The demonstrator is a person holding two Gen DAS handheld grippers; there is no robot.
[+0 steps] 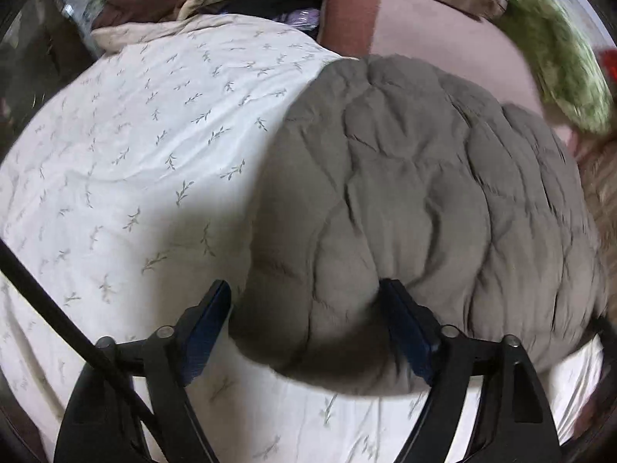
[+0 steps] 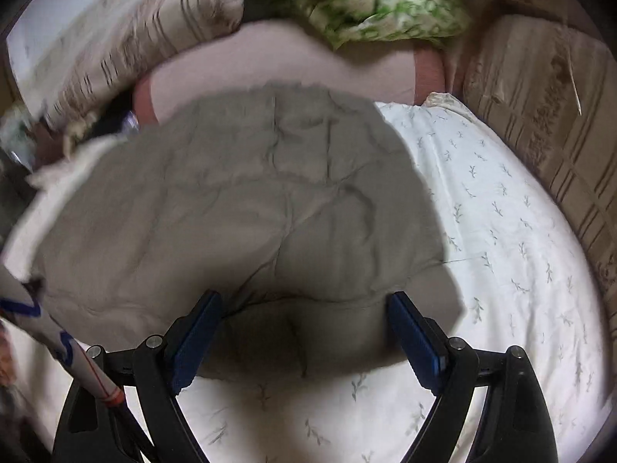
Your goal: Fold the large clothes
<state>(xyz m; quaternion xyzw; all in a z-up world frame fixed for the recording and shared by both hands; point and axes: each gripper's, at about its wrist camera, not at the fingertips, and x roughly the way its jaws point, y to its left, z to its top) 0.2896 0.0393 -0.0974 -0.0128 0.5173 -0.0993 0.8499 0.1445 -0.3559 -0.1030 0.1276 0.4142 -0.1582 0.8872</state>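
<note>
Both grippers were angled steeply down over the grey quilted garment (image 1: 405, 193), which lay bunched on the white leaf-print bedspread (image 1: 135, 135). The left gripper (image 1: 308, 308) had its fingers spread wide, the folded edge between them, not pinched. The right gripper (image 2: 308, 316) was spread too, looked clear of the fabric, though it's blurry.

One grey quilted garment (image 1: 405, 200), folded, near edge between left gripper (image 1: 308, 301) jaws, jaws wide apart. Same garment (image 2: 239, 208) ahead of and between right gripper (image 2: 304, 312) jaws, also wide. One white leaf-print bedsheet (image 1: 127, 146) beneath, showing left of left jaws, right of right jaws. One green floral pillow (image 2: 362, 4) far ahead. One beige striped pillow (image 2: 127, 42) ahead-left of right jaws. Two grippers total.
</note>
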